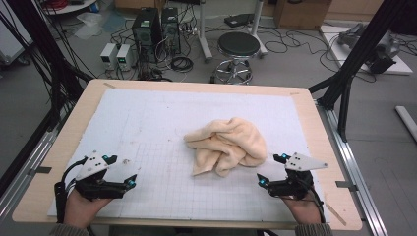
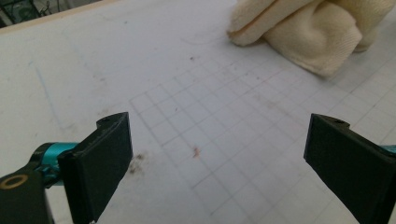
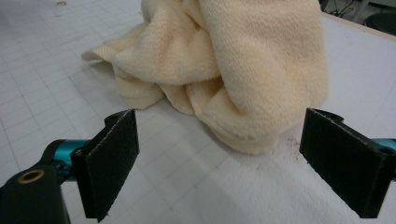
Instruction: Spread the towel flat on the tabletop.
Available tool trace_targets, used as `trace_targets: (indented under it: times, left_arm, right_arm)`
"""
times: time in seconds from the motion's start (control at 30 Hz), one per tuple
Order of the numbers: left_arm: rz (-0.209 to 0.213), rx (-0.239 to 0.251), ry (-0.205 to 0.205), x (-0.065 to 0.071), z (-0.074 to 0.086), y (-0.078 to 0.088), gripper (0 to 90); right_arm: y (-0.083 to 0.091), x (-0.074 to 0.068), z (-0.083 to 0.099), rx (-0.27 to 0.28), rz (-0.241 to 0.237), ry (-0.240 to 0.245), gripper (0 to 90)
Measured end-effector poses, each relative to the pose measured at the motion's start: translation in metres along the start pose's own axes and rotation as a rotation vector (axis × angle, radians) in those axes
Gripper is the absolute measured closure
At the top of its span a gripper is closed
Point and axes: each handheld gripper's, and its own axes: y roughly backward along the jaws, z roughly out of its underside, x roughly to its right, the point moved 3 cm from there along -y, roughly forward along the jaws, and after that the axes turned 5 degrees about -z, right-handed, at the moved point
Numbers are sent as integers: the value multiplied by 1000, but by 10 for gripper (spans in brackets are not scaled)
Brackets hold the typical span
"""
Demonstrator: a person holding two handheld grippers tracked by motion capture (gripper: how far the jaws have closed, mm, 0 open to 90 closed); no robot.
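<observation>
A crumpled cream towel (image 1: 227, 144) lies in a heap on the white gridded mat (image 1: 147, 128), a little right of the middle. My right gripper (image 1: 272, 169) rests at the front right, open, jaws wide apart, just short of the towel's near right edge; in the right gripper view the towel (image 3: 233, 65) bulks close ahead between the jaws. At the front left my left gripper (image 1: 122, 169) is open with nothing between its jaws, well apart from the towel. In the left gripper view the towel (image 2: 317, 28) lies far off at the upper right.
The mat covers a wooden table (image 1: 314, 118) with bare rims. Behind the table stand a round black stool (image 1: 238, 46), computer towers (image 1: 147, 29) and many cables on the floor. Black frame posts (image 1: 354, 59) rise at both sides.
</observation>
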Motion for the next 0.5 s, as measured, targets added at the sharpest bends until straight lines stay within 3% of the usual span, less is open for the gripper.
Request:
trace_targets:
  times: [0.27,0.37,0.5]
  left_arm:
    - [90,26,-58,28,-32,-32,98]
    - [121,8,-119,39,-40,-46,150]
    - [154,-3,-129,51,-48,-64,187]
  right_arm:
    - [-12,-4,-21,-10,-21,49,112]
    - [-18,-3,-28,-6,-32,53,114]
    - [-26,-6,-33,-15,-55,78,181]
